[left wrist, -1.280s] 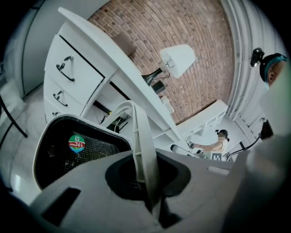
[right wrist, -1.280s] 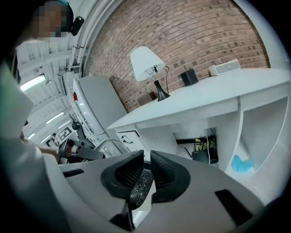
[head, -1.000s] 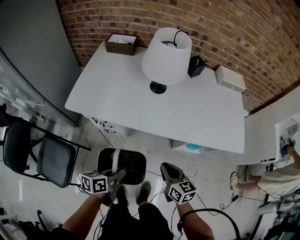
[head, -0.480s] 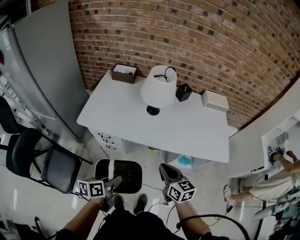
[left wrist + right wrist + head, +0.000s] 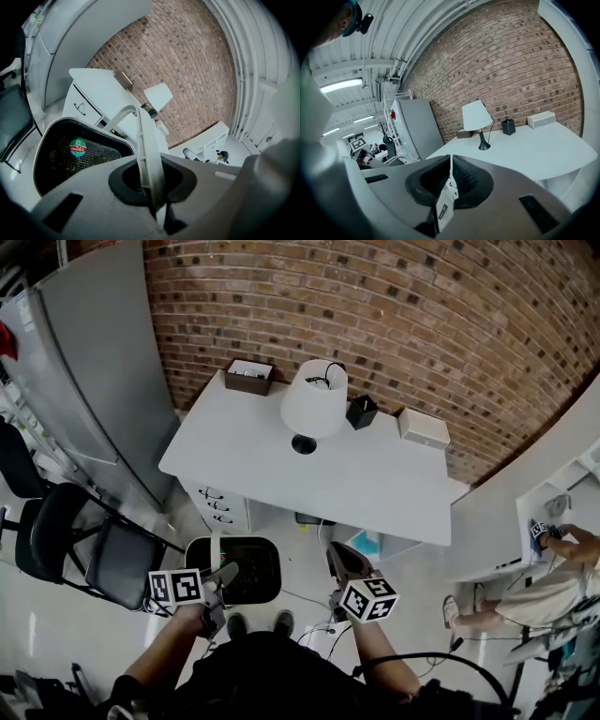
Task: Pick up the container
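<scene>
1. The white surface stands against the brick wall. It carries a lamp, a brown box, a black holder and a white box.
2. Your left claw is clamped tight on the white handle of the black container. The container is below the surface's front edge, over the pale floor.
3. Your right claw has just been closing and pinches a thin white tag. It is just right of the container, not touching it.
4. A black chair crowds the container's left. A grey cabinet stands beyond, and there is open floor to the right.
</scene>
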Tool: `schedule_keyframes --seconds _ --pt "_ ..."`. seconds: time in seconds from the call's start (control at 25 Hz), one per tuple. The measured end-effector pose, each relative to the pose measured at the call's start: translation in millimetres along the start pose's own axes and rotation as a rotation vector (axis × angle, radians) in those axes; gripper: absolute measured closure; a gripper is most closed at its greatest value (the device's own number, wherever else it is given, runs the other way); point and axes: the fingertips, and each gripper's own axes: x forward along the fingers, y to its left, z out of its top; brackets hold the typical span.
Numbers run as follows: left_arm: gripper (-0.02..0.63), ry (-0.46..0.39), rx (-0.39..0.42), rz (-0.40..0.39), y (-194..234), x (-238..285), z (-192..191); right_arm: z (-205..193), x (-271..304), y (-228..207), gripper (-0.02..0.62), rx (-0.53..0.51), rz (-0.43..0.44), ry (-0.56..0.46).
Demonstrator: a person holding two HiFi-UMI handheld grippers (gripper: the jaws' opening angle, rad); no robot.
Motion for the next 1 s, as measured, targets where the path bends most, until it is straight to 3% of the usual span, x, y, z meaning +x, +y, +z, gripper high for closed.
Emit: schedule_keyframes --seconds 0.16,0.52,1.0 --pt "0.58 -0.003 0.025 -0.007 -12.1 -9.9 13.4 24.5 -7.5 6.4 0.58 -0.01 0.008 -0.077" --pt "0.58 -0.027 0.11 0.001 -21.7 -17.7 28.7 42.5 -9.7 19.3 0.588 -0.113 -0.034 -0.106" --pt "0.58 -0.037 0.063 0.008 -20.9 -20.6 33.3 44.6 -14.6 20.0 0.589 -0.1 -0.072 -0.106"
